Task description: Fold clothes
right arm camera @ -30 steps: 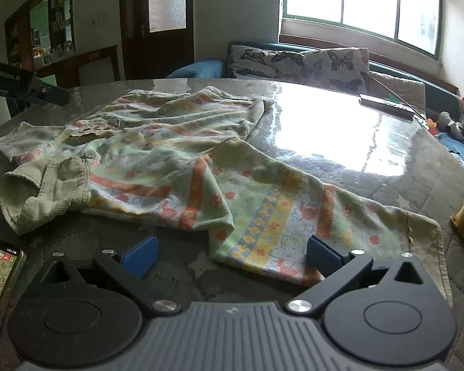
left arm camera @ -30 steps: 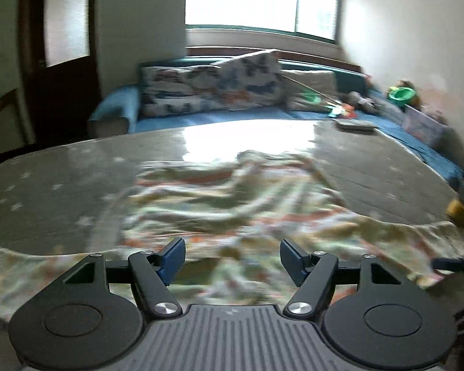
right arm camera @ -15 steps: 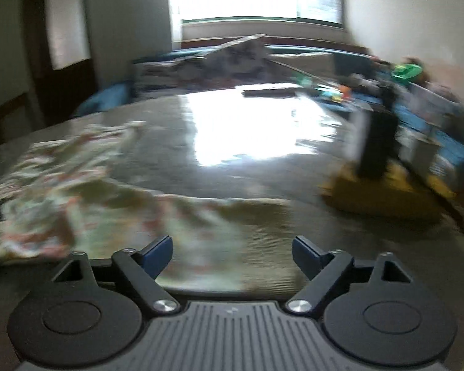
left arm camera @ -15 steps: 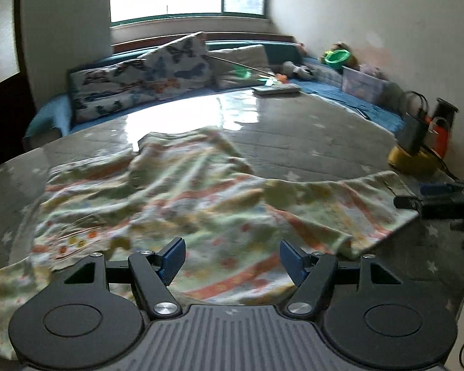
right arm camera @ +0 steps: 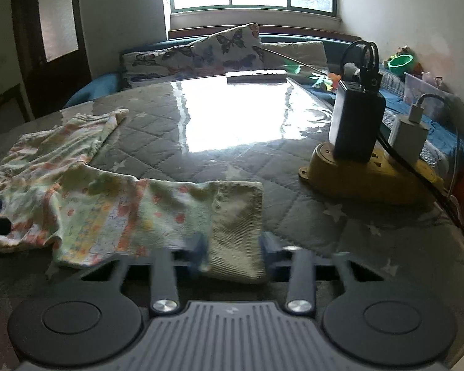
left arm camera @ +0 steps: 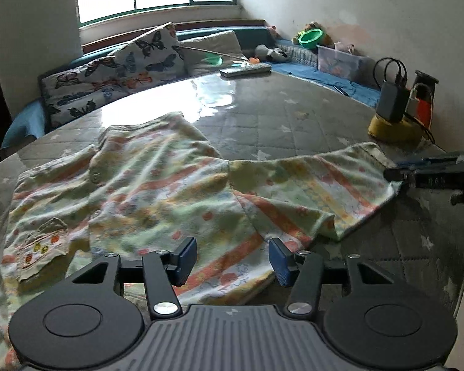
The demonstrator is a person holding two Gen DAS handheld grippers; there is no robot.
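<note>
Right wrist view: the right gripper [right arm camera: 233,255] pinches the shirt's [right arm camera: 114,207] cuff [right arm camera: 236,216]; the left gripper [left arm camera: 232,258] hovers wide over it.

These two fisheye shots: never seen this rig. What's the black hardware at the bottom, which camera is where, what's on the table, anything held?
There is no robot here: a person carries a two-finger gripper in each hand, each with a camera looking forward along its fingers. The black hardware at the bottom is the gripper itself.

In the left wrist view, the left gripper is open above a patterned child's garment spread on the quilted table. The right gripper shows at that picture's right edge, at the sleeve end.

In the right wrist view, the right gripper has the ribbed sleeve cuff between its blue pads; motion blur hides whether it is fully clamped. A yellow power strip with chargers sits to the right, and a remote lies at the far edge.
</note>
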